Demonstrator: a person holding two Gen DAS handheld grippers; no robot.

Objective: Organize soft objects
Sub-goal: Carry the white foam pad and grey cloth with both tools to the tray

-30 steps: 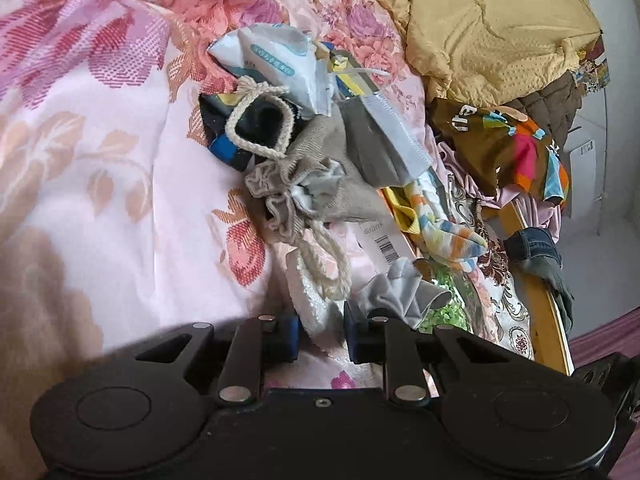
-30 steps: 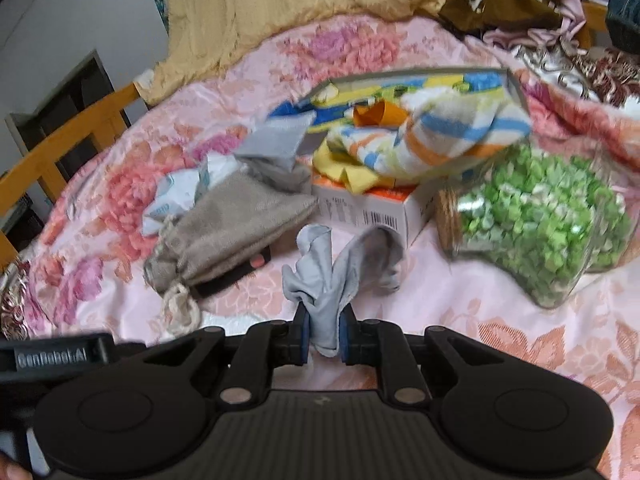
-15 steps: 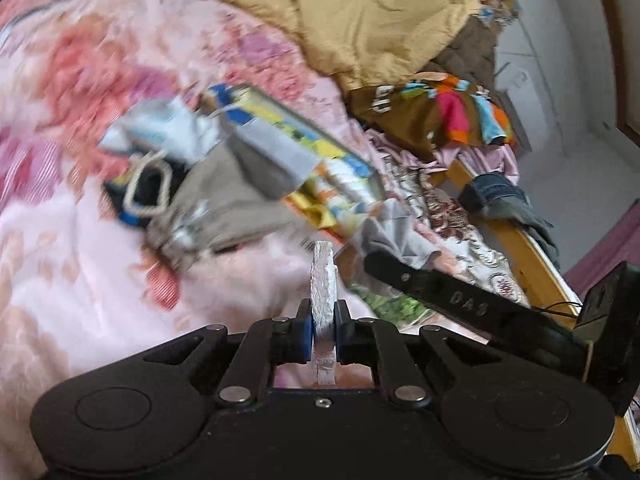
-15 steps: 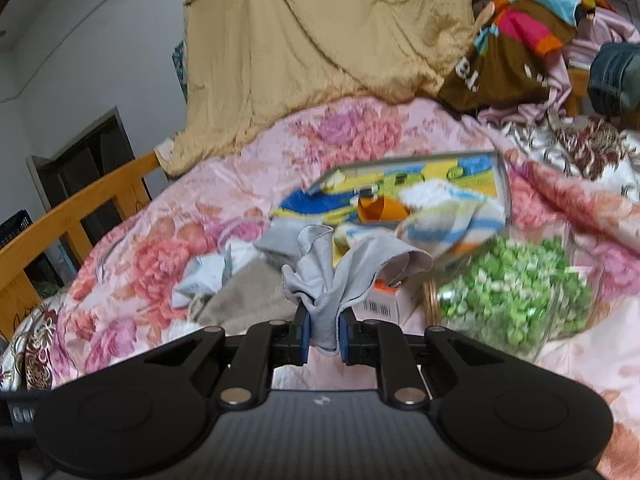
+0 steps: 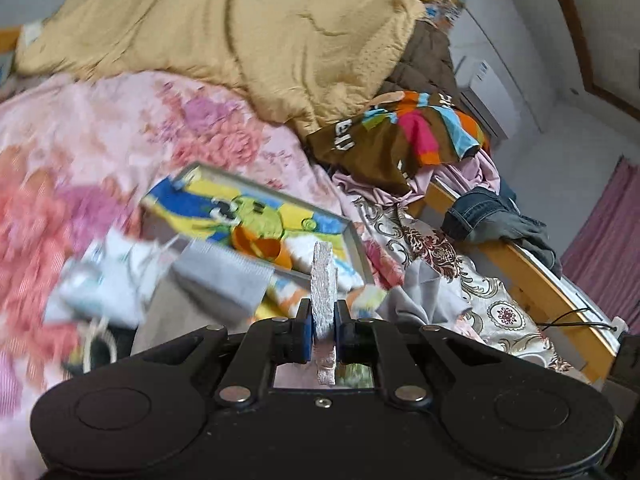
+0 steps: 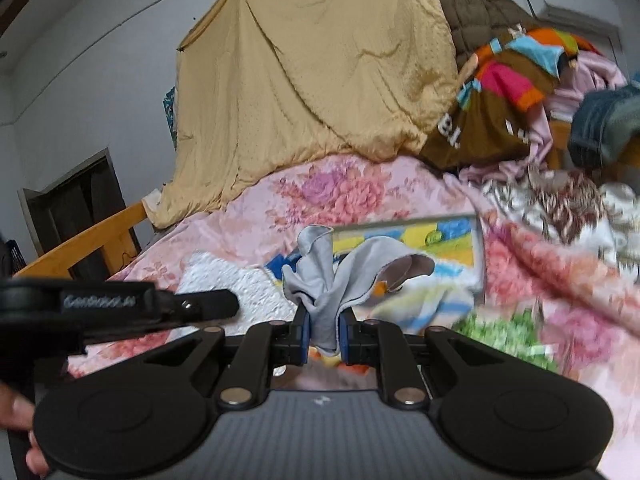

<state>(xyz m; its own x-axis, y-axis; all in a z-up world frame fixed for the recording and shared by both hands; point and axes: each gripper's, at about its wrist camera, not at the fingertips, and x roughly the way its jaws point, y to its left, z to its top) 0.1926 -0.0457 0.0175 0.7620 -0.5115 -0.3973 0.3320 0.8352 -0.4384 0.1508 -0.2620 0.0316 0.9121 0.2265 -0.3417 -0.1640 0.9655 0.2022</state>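
While the left tongs [image 5: 324,330] pinch a white pad [image 5: 323,280] and the right tongs [image 6: 323,332] pinch a grey cloth [image 6: 340,276], both are lifted; next, I think, drop them into the box [image 5: 256,216] ahead.

Ahead of me a yellow quilt [image 5: 280,36] is heaped at the head of the bed, over a pink floral sheet [image 5: 100,128]; a cartoon-printed box [image 5: 248,216] lies on that sheet; a wooden bed rail [image 5: 532,280] runs along the right, jeans [image 5: 488,216] draped over it; a dark doorway [image 6: 76,200] stands left; green bits [image 6: 508,332] blur at lower right.
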